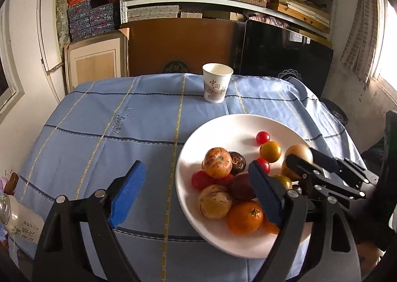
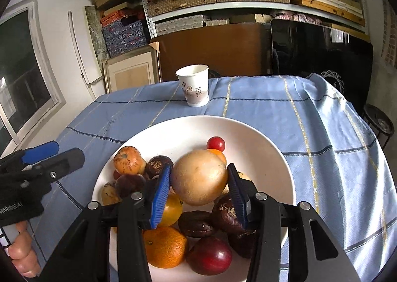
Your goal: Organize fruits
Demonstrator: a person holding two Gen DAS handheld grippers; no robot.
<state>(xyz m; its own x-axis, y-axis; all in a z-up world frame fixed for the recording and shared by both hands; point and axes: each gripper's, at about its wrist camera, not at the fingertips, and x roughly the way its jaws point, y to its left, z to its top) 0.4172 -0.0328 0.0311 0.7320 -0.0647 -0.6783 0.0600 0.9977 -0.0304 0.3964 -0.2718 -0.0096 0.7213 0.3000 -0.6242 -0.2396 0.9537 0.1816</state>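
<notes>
The large round pale-tan fruit with a smooth, slightly glossy skin [image 2: 199, 177] sits between the blue ribbed pads of the right gripper [image 2: 198, 195], on top of the pile in the wide white ceramic plate [image 2: 273, 158]; the pads press its two flanks, so this gripper looks clenched on it. It reads as firm and fairly heavy for its size, and its smooth curve could slide on the pads, so a hold across the widest girth, as here, seems soundest; a bite nearer the top would likely squirt it out. Its skin is beige-gold with faint speckles and no visible stem from this side. Beneath and around it lie softer, smaller pieces: a bright orange dimpled mandarin [image 2: 165, 247], a dark red glossy plum [image 2: 212, 256], brown-purple wrinkled round fruits [image 2: 197, 223] and a small red cherry tomato [image 2: 215, 143], which probably bruise or roll if jostled. The left gripper [image 1: 198, 195] stands released, jaws wide and empty, one pad over the blue checked tablecloth [image 1: 99, 133] and one over the plate's near edge; a white printed paper cup [image 1: 216, 82] stands beyond the plate.
</notes>
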